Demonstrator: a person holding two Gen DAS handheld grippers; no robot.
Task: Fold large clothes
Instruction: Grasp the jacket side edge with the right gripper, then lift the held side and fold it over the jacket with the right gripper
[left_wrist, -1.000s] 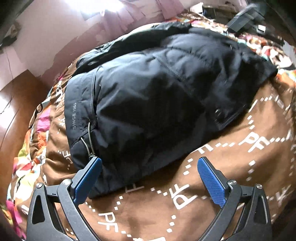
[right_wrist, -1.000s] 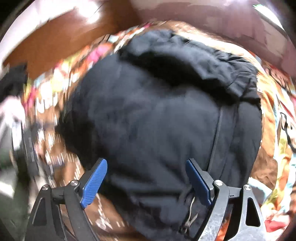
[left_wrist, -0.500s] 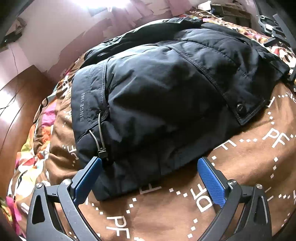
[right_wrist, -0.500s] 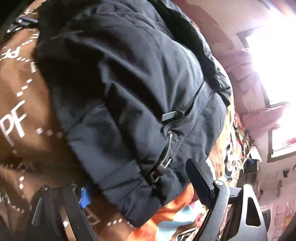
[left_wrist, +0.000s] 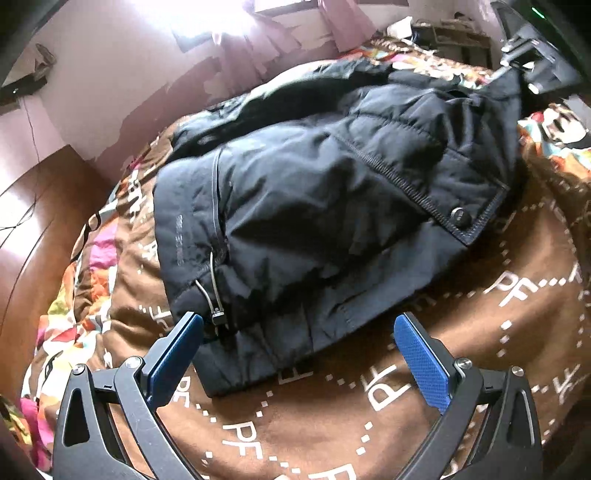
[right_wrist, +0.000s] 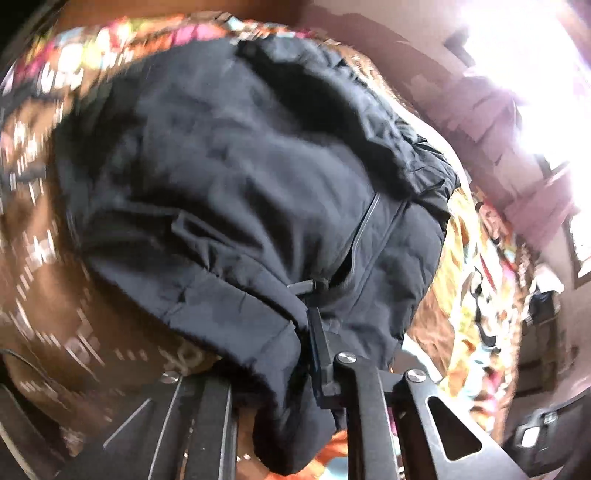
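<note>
A dark navy padded jacket (left_wrist: 325, 206) lies folded in a bundle on a brown blanket with white "PF" lettering (left_wrist: 461, 354). My left gripper (left_wrist: 299, 354) is open and empty, its blue pads just in front of the jacket's near hem, by a zipper pull (left_wrist: 218, 314). In the right wrist view my right gripper (right_wrist: 280, 369) is shut on the jacket's hem (right_wrist: 280, 406), with cloth bunched between the jaws; the jacket (right_wrist: 240, 184) fills that view. The right gripper also shows in the left wrist view (left_wrist: 535, 70) at the jacket's far right corner.
A colourful patterned quilt (left_wrist: 81, 295) lies under the brown blanket. A brown wooden headboard (left_wrist: 33, 221) stands at the left, with a pink wall (left_wrist: 110, 81) behind. Cluttered shelves (left_wrist: 450, 40) sit at the far right.
My right gripper has closed on the jacket's hem and swung round. The left gripper stayed open and shifted only slightly near the front hem.
</note>
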